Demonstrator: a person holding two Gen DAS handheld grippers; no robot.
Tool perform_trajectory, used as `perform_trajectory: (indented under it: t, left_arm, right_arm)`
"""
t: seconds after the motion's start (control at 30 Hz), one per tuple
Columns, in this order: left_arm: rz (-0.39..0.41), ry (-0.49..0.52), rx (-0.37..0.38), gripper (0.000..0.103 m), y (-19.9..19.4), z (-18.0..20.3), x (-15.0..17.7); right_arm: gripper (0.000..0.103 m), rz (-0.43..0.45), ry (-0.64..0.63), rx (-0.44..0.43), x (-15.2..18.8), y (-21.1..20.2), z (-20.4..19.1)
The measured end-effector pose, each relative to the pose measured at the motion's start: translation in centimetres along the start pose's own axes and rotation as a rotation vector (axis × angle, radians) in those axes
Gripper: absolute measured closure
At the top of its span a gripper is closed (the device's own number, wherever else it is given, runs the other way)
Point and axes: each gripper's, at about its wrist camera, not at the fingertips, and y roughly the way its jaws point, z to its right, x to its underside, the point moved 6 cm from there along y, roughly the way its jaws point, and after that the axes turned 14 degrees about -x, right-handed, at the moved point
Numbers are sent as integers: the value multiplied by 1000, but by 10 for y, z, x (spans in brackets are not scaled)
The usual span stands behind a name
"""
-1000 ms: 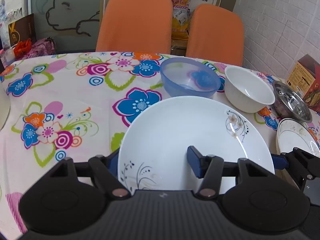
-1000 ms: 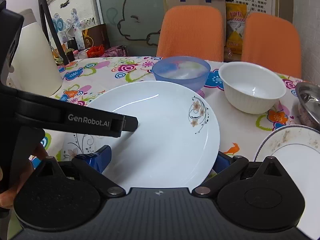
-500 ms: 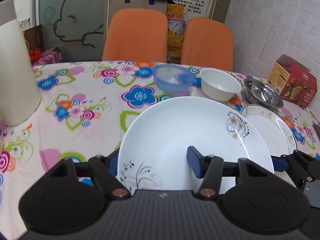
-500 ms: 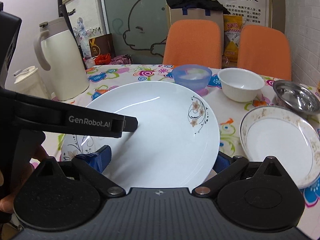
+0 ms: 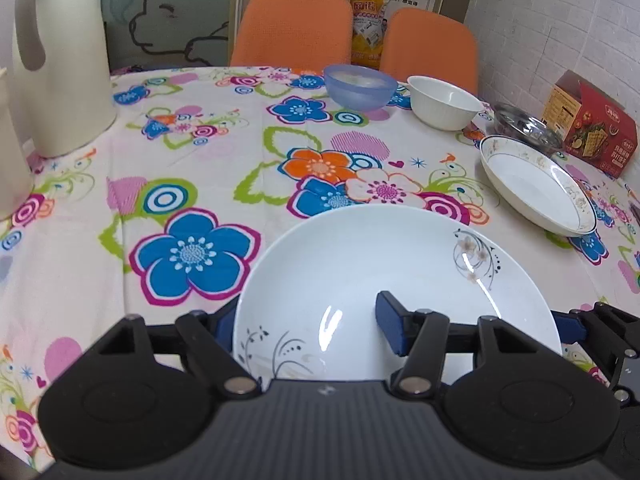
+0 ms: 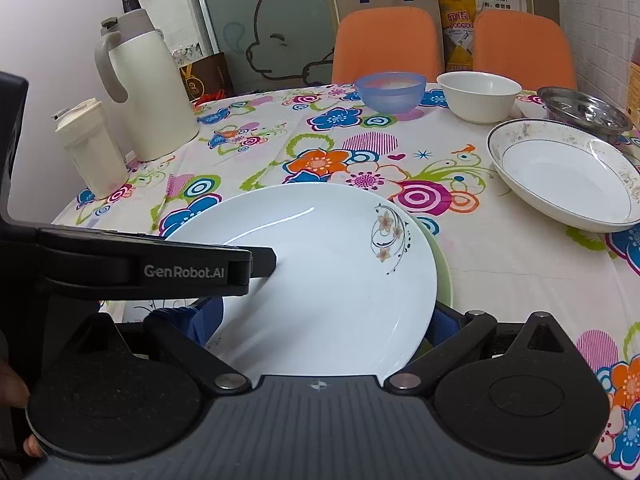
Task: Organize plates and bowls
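A white plate with a small flower print point(image 5: 360, 272) point(image 6: 328, 280) hangs low over the near part of the flowered table point(image 5: 200, 152). My left gripper point(image 5: 306, 312) is shut on its left rim, one finger on top of the plate and the other outside the rim. My right gripper point(image 6: 324, 320) spans the plate's near part, with a blue pad against each side edge. A gold-rimmed deep plate point(image 5: 536, 184) point(image 6: 564, 172) lies to the right. At the far side stand a blue bowl point(image 5: 360, 86), a white bowl point(image 5: 444, 102) and a steel bowl point(image 5: 524, 128).
A cream thermos jug point(image 6: 148, 84) and a smaller lidded container point(image 6: 92, 148) stand at the table's left. A red box point(image 5: 588, 124) sits at the far right. Two orange chairs point(image 5: 292, 28) stand behind the table. A hand point(image 6: 12, 392) shows at the lower left.
Both grippers have carried the white plate back from the bowls toward the near side of the table. The plate keeps its place between the fingers.
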Motion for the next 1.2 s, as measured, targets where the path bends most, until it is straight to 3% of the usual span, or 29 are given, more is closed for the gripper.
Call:
perform_trajectory:
  t: [0.1,0.3,0.6,0.77,0.83,0.87,1.07,1.2]
  left_arm:
    - [58,24,-18,41,-6,3,-3]
    - [128,24,-25,32,-24,3,-15]
    - [151,3,-26,30,-40,7,-26]
    - [120,32,15,29,-38,28,-22]
    - [102,50,25,17,-35,38,-23]
    - [99,52,34,2,-33,43,-24]
    - [116,82,62,1,-28,69,-41]
    - [113,137,92,1,-14,93,-66]
  right_arm:
    - [15,-2,-17,7,1,-1,-1]
    - [16,78,44,-10,-4,-20,8]
    - [15,202,44,38,-8,-56,22]
    - [15,208,119,114,1,-78,61]
    - [15,215,154,152,7,-90,78]
    - [15,218,169,167,10,-96,87]
    - [15,232,259,251,17,-118,137]
    - [15,207,211,273,-5,-109,162]
